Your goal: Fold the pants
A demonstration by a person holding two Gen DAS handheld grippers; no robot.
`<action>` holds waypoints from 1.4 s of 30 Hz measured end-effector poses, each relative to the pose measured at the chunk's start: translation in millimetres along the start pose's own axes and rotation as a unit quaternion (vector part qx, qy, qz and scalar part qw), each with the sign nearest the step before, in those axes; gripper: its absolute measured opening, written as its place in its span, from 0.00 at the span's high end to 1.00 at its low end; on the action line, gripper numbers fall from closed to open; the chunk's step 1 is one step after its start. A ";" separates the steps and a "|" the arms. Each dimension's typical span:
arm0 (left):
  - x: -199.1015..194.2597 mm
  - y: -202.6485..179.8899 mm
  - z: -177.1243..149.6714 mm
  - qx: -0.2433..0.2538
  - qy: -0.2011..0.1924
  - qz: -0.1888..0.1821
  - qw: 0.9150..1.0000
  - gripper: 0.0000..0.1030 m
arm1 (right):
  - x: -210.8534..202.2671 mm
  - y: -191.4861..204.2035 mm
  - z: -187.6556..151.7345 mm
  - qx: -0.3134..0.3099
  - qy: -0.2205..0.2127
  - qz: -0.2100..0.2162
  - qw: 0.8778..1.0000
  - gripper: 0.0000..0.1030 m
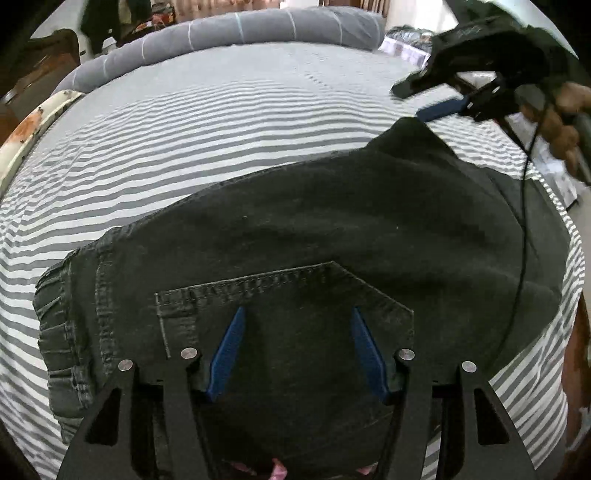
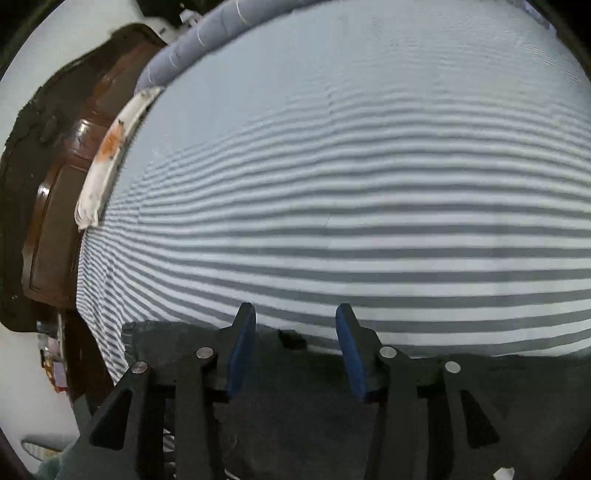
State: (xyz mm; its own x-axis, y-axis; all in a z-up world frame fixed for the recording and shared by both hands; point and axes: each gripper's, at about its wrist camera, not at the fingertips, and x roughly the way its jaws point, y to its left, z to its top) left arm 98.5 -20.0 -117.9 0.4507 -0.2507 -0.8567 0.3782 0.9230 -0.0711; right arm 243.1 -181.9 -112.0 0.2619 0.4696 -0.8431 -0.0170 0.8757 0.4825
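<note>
The pants (image 1: 295,236) lie on the bed (image 1: 184,122), long axis running from the spread, empty left tool (image 1: 297,347) over the waist pocket toward the spread, empty right tool (image 1: 424,99) at the far corner.

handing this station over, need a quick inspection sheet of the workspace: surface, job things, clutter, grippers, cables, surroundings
surface: bed with grey and white striped sheet, smooth, mostly bare.
job's things: dark pants lying on the sheet, back pocket facing up; one far corner peaks up near the right gripper.
clutter: nothing seen on the sheet besides the pants.
grippers: left gripper open above the pocket, nothing between its pads; right gripper open over the pants' edge, holding nothing.
cables: black cable hanging from the right gripper across the pants.
surroundings: grey rolled blanket along the far edge; dark wooden furniture beside the bed.
</note>
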 end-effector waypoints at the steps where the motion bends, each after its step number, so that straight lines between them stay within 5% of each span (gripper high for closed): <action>1: -1.8 1.0 -0.9 0.002 -0.003 -0.001 1.000 0.42 | 4.3 -1.3 2.0 0.000 0.007 0.001 1.000 0.62; 9: -42.6 28.3 33.9 -0.072 -0.085 -0.069 0.991 0.42 | 21.2 -1.9 -77.6 -0.044 0.023 -0.012 0.999 0.70; 16: -4.2 17.2 50.4 -0.054 -0.053 -0.082 0.994 0.42 | 23.2 -9.7 -95.3 -0.027 -0.003 -0.001 1.000 0.62; 19: 24.8 17.9 42.6 -0.062 -0.014 -0.075 0.995 0.42 | 24.0 -4.5 -89.4 -0.020 -0.003 0.023 1.000 0.56; 23: 25.4 21.1 39.8 -0.063 -0.029 -0.077 0.995 0.42 | 32.6 5.6 -71.4 -0.005 -0.011 0.058 0.998 0.56; 25: 24.2 22.4 37.4 -0.061 -0.033 -0.077 0.995 0.42 | 39.6 8.1 -59.7 0.005 -0.015 0.063 0.998 0.64; 26: 23.1 22.7 38.0 -0.062 -0.033 -0.078 0.994 0.42 | 39.3 8.7 -56.1 0.007 -0.019 0.059 0.998 0.87; 27: 21.0 22.6 37.5 -0.066 -0.036 -0.080 0.994 0.42 | 38.2 10.9 -49.0 0.012 -0.028 0.059 0.998 0.92; 33: -12.7 38.5 38.7 -0.091 -0.070 -0.093 0.989 0.42 | 18.1 13.1 -0.6 0.008 -0.091 0.052 0.994 0.94; 38: 5.2 41.0 23.0 -0.088 -0.018 -0.082 0.993 0.42 | 48.1 1.7 27.5 0.022 -0.077 0.024 0.996 0.95; 42: 0.8 42.6 22.0 -0.083 -0.026 -0.063 0.994 0.42 | 31.5 8.7 19.5 0.025 -0.109 0.024 0.993 0.92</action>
State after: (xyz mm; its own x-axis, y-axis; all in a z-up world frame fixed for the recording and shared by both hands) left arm 132.8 12.6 -110.4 0.4519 -0.3777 -0.8081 0.2981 0.9178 -0.2623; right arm 270.0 -161.7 -129.7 0.4645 0.4707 -0.7501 0.0128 0.8434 0.5372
